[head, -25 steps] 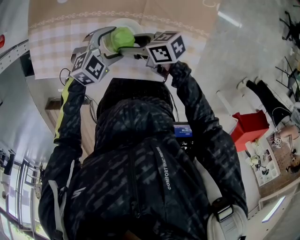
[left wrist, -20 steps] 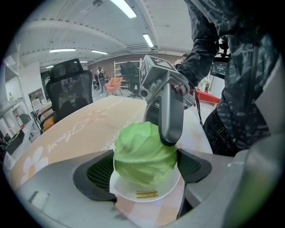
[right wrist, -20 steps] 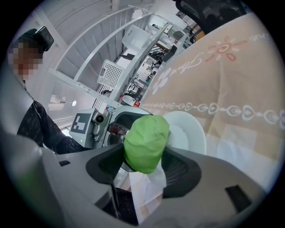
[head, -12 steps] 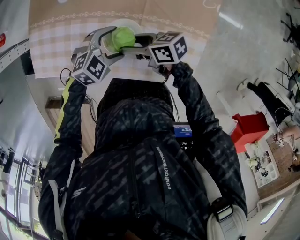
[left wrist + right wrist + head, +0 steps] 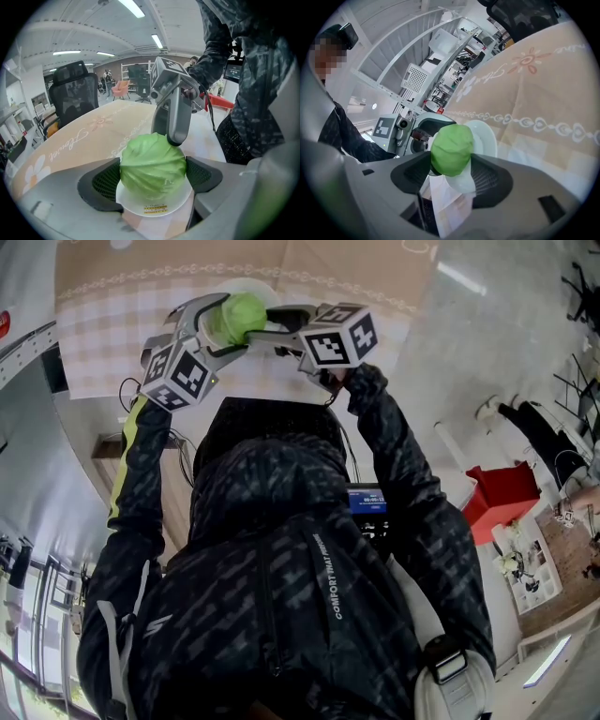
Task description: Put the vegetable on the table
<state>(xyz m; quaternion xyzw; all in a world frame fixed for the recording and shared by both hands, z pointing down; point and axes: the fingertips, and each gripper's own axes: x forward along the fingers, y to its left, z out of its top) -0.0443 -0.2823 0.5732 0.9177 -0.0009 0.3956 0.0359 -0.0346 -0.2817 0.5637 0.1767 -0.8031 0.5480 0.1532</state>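
beige tablecloth (image 5: pixel 543 93), plate (image 5: pixel 487 136) nr near edge. left gripper (image 5: pixel 152 173) & right gripper (image 5: pixel 452 173) both clamp cabbage (image 5: pixel 239 317) over it. pickup step prob; nxt: lower onto cloth.

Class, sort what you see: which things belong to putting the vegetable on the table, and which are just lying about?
In the job:
cabbage
plate under it
table
left gripper and right gripper, each with the cabbage between its jaws

Lying about:
office chair
red box
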